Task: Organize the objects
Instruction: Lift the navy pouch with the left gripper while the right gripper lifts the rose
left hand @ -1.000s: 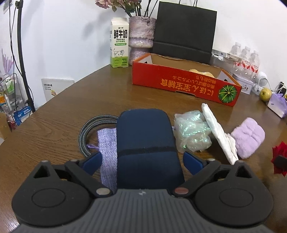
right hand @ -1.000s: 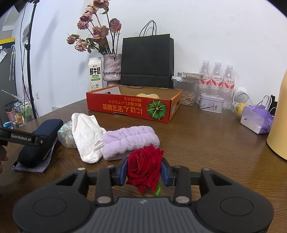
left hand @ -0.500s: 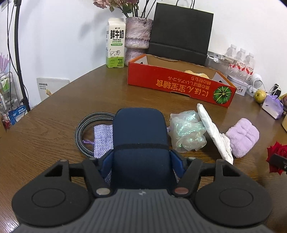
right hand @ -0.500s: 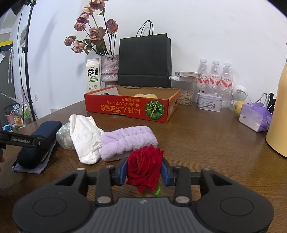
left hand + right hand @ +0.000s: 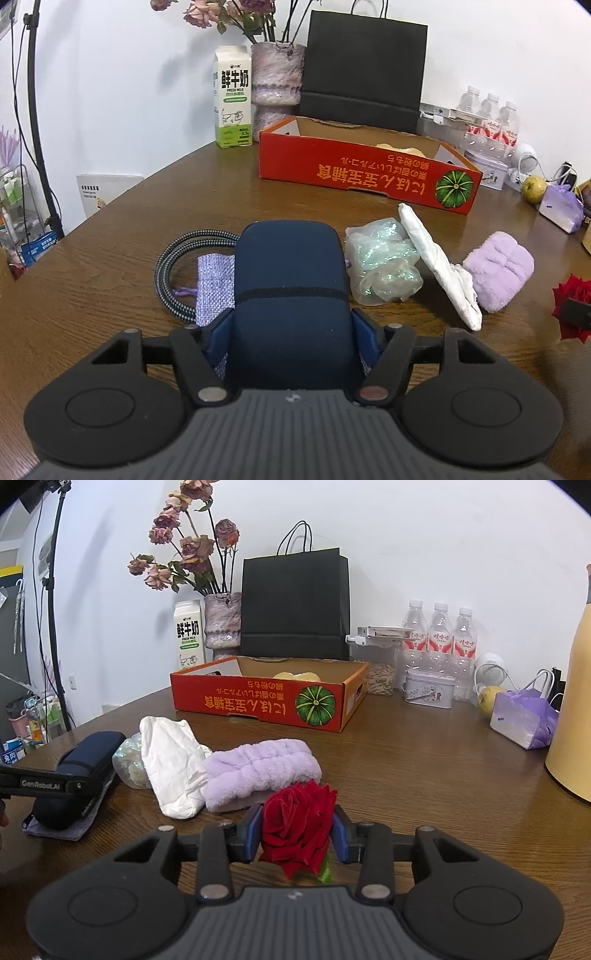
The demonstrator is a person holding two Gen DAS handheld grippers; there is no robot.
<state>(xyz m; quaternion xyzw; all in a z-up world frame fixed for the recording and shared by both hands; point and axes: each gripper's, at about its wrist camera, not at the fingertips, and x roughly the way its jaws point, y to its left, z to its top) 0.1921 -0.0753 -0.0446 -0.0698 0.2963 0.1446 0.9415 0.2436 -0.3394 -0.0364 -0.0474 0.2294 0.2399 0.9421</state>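
Note:
My left gripper (image 5: 291, 332) is shut on a dark blue case (image 5: 291, 280), which lies over a small lilac pouch (image 5: 214, 288) on the wooden table (image 5: 122, 236). My right gripper (image 5: 297, 832) is shut on a red rose (image 5: 295, 823) and holds it just above the table. The red cardboard box (image 5: 365, 173) stands open at the back with something pale yellow inside. In the right wrist view the case (image 5: 85, 760) and the left gripper (image 5: 48, 784) sit at the far left.
A coiled braided cable (image 5: 173, 273), a crinkled clear bag (image 5: 380, 266), a white cloth (image 5: 439, 269) and a lilac towel (image 5: 258, 771) lie before the box (image 5: 266, 698). Milk carton (image 5: 232, 98), vase, black bag (image 5: 295, 605), bottles (image 5: 439, 642), tin and a yellow jug (image 5: 572, 709) line the back and right.
My left gripper closed its fingers onto the dark blue case, which was between open jaws a second ago. My right gripper keeps hold of the rose with little movement.

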